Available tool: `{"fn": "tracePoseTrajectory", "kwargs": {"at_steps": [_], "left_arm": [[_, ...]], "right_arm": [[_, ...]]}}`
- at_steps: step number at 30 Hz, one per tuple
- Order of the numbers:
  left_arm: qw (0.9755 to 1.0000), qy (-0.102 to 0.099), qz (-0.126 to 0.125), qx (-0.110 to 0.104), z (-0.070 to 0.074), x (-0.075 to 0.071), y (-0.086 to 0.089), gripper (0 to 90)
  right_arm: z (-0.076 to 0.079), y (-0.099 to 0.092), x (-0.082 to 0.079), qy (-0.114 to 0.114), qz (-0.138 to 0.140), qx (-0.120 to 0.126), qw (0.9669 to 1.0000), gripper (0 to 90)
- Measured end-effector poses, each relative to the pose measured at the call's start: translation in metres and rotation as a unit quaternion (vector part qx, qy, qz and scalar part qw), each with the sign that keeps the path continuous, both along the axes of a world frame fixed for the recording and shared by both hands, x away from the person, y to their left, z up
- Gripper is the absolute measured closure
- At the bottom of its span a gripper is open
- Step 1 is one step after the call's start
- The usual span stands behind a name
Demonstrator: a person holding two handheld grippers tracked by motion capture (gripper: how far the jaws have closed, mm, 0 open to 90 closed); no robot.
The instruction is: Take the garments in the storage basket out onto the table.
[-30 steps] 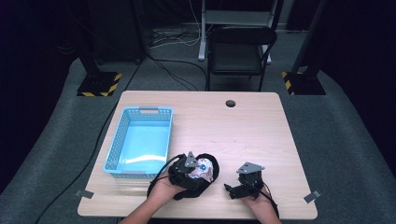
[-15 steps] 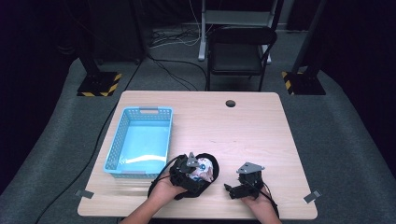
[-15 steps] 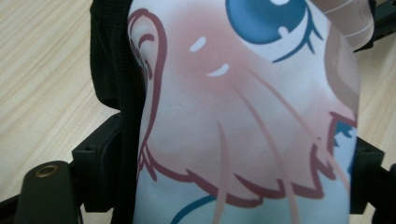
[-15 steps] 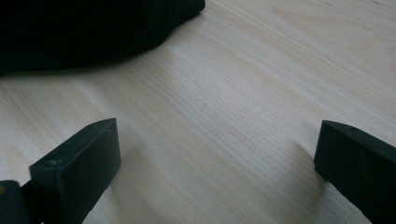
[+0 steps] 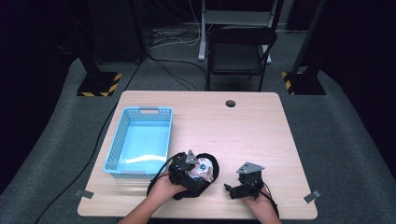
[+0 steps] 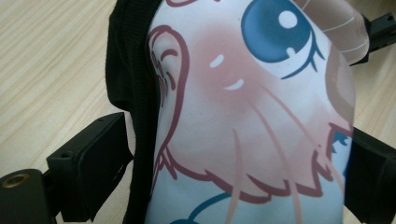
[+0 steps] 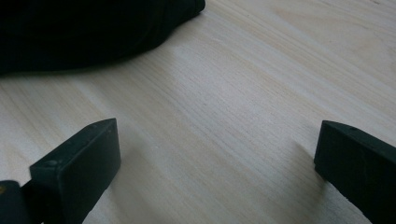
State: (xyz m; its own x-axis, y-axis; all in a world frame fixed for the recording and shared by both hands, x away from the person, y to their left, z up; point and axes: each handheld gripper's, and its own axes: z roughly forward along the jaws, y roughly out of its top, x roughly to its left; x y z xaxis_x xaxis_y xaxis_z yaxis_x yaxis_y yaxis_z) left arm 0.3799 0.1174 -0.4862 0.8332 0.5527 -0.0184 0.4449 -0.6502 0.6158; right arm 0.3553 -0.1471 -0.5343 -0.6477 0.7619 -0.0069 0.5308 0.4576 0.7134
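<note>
Cushion [image 6: 252, 116], printed cartoon face, black fabric edge, sits between my left gripper [image 5: 189, 169] jaws at near table [image 5: 252, 130] edge, just right of blue basket [image 5: 140, 140]. Jaws just been opening, now wide; pads look off fabric, so released, I judge. Soft, light, squashy, smooth print maybe slippery; best hold on black seam [image 6: 135, 93], pinch deep. Right gripper [image 5: 236, 189] resting wide apart on bare wood, nothing held.

Black left gripper [image 5: 189, 169], grey three-cornered plate, black right gripper [image 5: 235, 189], trailing cables
</note>
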Motion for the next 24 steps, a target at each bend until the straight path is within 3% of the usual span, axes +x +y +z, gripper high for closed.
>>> {"fn": "tracePoseTrajectory", "kwargs": {"at_steps": [24], "left_arm": [[0.9995,-0.015,-0.005,-0.028,0.02,-0.004,0.004,6.0]], "right_arm": [[0.0,0.0,0.0,0.0,0.0,0.0,1.0,0.0]]}}
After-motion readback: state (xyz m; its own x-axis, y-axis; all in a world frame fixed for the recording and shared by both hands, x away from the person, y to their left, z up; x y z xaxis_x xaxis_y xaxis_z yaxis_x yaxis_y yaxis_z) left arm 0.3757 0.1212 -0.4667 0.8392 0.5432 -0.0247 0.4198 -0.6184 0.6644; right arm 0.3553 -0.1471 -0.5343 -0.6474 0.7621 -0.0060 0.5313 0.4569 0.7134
